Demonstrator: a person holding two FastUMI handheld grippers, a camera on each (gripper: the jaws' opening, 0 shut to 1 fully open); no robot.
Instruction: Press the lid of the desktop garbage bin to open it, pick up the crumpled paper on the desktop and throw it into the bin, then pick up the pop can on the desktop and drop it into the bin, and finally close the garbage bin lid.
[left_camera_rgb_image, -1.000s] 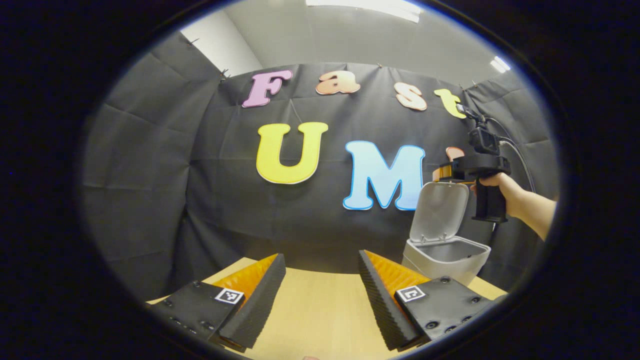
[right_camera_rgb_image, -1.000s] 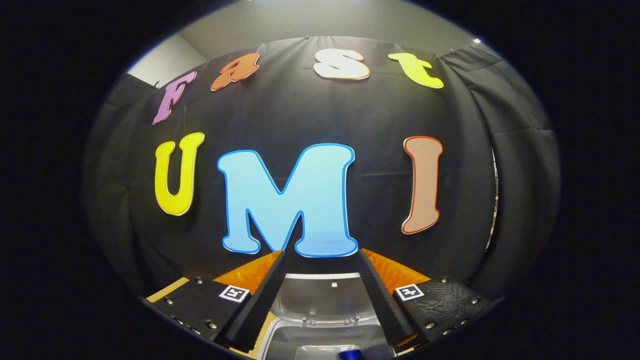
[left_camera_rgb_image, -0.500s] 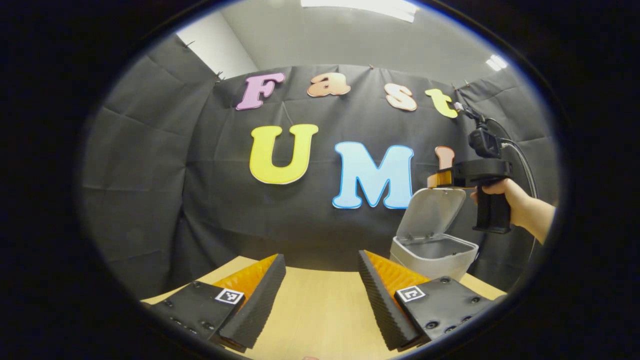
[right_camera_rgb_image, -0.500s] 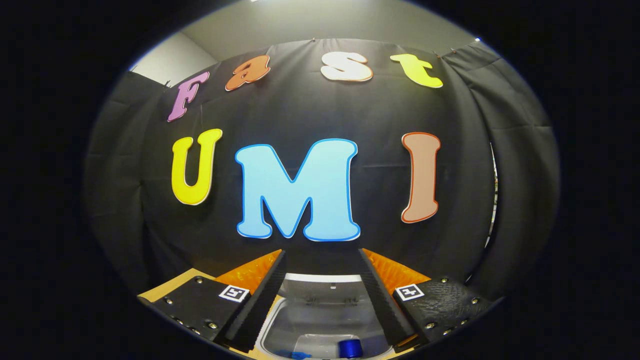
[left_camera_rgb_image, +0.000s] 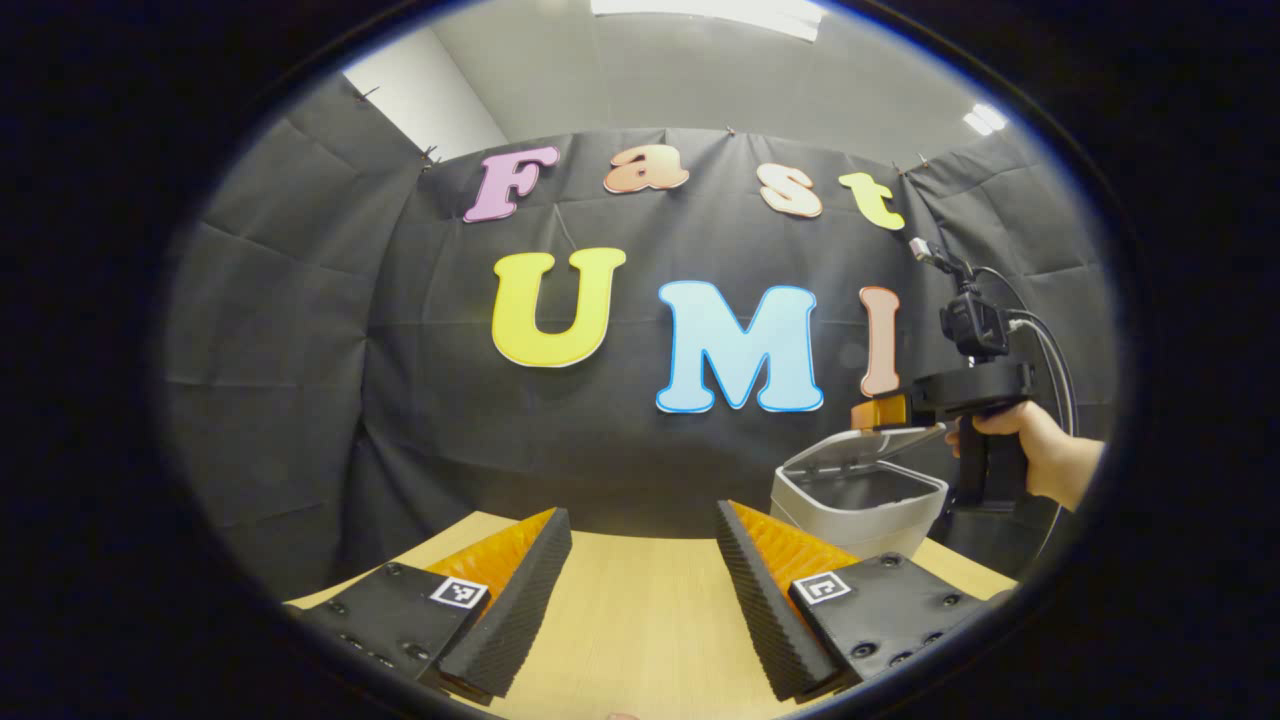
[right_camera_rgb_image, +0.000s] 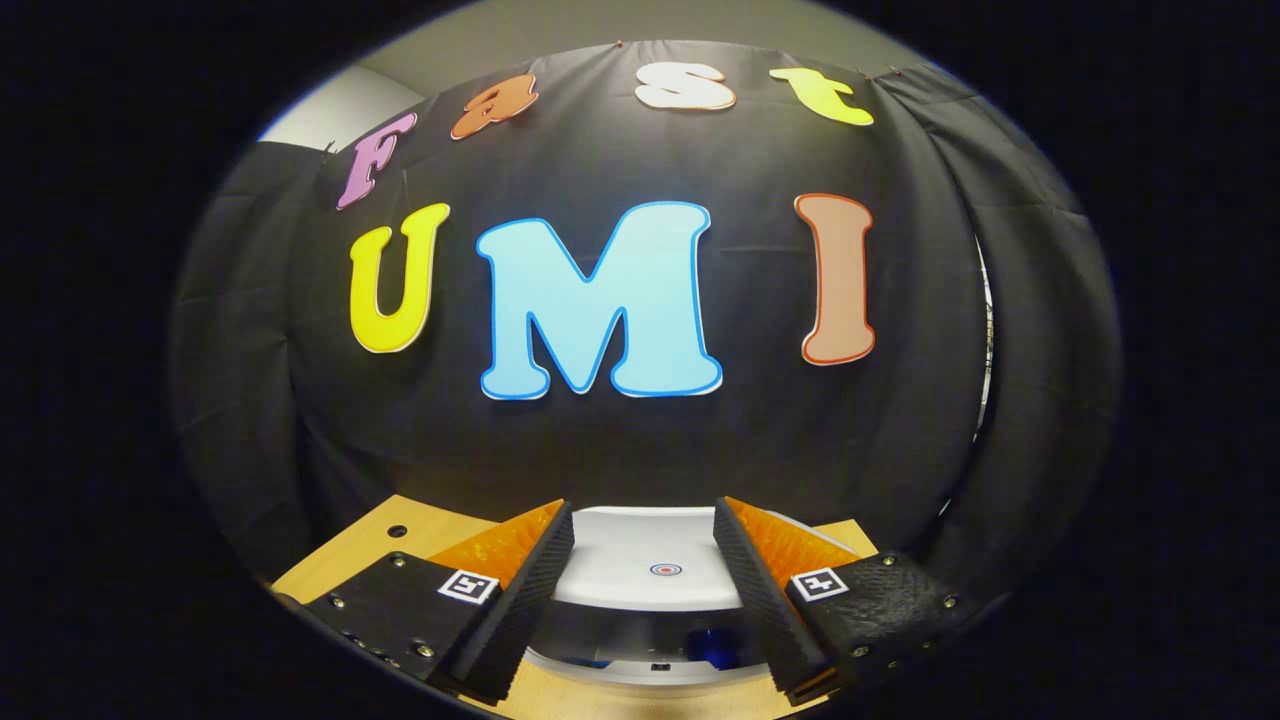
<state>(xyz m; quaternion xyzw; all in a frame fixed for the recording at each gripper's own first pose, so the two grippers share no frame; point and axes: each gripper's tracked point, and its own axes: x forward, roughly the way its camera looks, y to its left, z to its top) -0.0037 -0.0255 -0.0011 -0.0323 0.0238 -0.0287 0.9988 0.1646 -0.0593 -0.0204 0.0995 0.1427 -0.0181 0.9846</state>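
In the left gripper view a white desktop bin (left_camera_rgb_image: 858, 512) stands at the table's right. Its lid (left_camera_rgb_image: 862, 447) is tilted down, leaving a narrow gap. My right gripper (left_camera_rgb_image: 876, 412), held by a hand (left_camera_rgb_image: 1035, 462), rests on the lid's top edge. In the right gripper view the lid (right_camera_rgb_image: 640, 565) lies low between the spread fingers of my right gripper (right_camera_rgb_image: 642, 510), which is open. A blue pop can (right_camera_rgb_image: 712, 640) shows through the gap under the lid. My left gripper (left_camera_rgb_image: 642, 512) hovers open over the wooden table (left_camera_rgb_image: 640, 620), holding nothing.
The black cloth wall stands close behind the bin. A cable (left_camera_rgb_image: 1050, 350) loops from the right gripper's camera. The table edge (right_camera_rgb_image: 350, 540) runs left of the bin, with a small hole (right_camera_rgb_image: 397, 531) in the board.
The lid has swung down from upright to nearly shut, and my right gripper has dropped with it. The left gripper has barely moved.
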